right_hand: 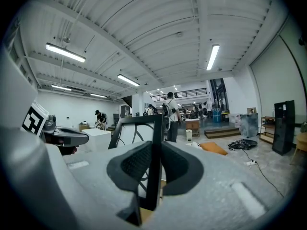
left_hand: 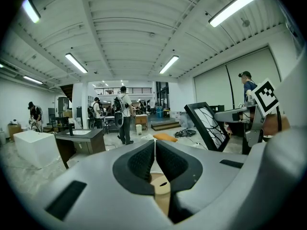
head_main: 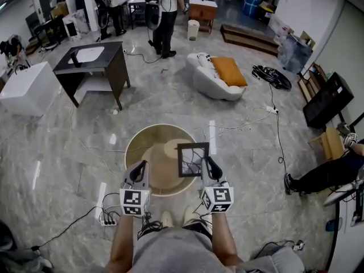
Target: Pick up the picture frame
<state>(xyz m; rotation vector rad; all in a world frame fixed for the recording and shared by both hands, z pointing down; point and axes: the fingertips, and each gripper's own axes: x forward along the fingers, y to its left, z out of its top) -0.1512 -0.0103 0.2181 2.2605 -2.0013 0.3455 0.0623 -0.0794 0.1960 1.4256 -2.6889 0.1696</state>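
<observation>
My right gripper [head_main: 206, 162] is shut on the right edge of a black picture frame [head_main: 192, 159] and holds it upright above a round wooden table [head_main: 133, 144]. In the right gripper view the frame's edge [right_hand: 154, 138] stands vertically between the two pads, and its white picture with dark curved lines shows to the left. My left gripper [head_main: 140, 168] hovers over the table's near left side, apart from the frame, its pads [left_hand: 142, 162] together with nothing between them. From the left gripper view the tilted frame [left_hand: 207, 126] shows at the right, clamped by the right gripper [left_hand: 240, 115].
A dark desk with a white sink top [head_main: 91, 67] and a white box [head_main: 28, 87] stand at the far left. A white lounge seat with an orange cushion [head_main: 219, 75] lies beyond the table. Cables and a power strip [head_main: 108, 219] are on the floor. People stand far back [head_main: 165, 16]; another sits at the right [head_main: 324, 175].
</observation>
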